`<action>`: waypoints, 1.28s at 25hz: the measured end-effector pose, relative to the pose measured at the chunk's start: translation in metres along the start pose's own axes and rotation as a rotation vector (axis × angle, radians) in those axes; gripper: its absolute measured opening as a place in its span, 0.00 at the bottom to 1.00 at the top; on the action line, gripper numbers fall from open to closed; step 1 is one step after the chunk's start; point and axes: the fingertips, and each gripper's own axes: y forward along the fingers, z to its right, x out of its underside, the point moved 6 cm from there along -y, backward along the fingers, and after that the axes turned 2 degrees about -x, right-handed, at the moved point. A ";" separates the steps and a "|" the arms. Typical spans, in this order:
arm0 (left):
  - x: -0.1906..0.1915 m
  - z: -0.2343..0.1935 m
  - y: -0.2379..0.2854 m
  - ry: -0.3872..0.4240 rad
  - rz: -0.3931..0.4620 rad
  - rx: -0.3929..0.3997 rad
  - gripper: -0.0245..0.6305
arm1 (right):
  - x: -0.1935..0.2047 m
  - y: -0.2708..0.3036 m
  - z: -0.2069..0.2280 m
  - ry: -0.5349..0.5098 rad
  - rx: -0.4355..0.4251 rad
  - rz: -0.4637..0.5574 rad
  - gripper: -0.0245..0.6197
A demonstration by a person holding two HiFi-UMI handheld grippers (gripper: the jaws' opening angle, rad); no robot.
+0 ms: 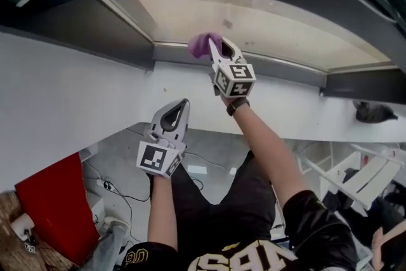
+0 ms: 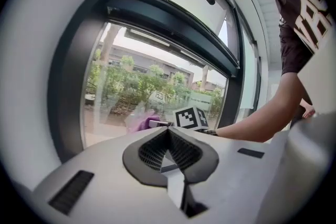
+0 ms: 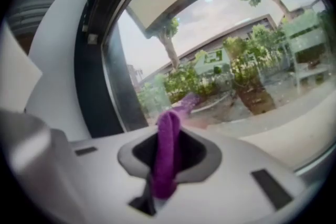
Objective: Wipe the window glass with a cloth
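Note:
A purple cloth is pressed against the window glass near the pane's lower left corner, with my right gripper shut on it. In the right gripper view the cloth stands up between the jaws, its tip touching the glass. My left gripper is lower down, in front of the white wall below the window, shut with nothing in it. In the left gripper view the shut jaws of the left gripper point at the glass, and the cloth shows beside the right gripper's marker cube.
A dark window frame borders the pane, above a white wall. On the floor below are a red panel, cables and a white slatted rack. A dark object sits by the wall at right.

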 end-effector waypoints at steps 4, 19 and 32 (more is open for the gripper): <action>0.017 0.078 0.068 -0.021 -0.013 0.126 0.05 | -0.014 -0.099 0.121 0.012 0.143 0.021 0.15; 0.029 0.208 0.134 0.030 -0.060 0.331 0.05 | -0.044 -0.306 0.361 0.193 0.681 0.095 0.15; 0.001 -0.034 -0.016 -0.005 0.016 -0.123 0.05 | 0.091 0.033 -0.036 0.028 -0.087 -0.130 0.15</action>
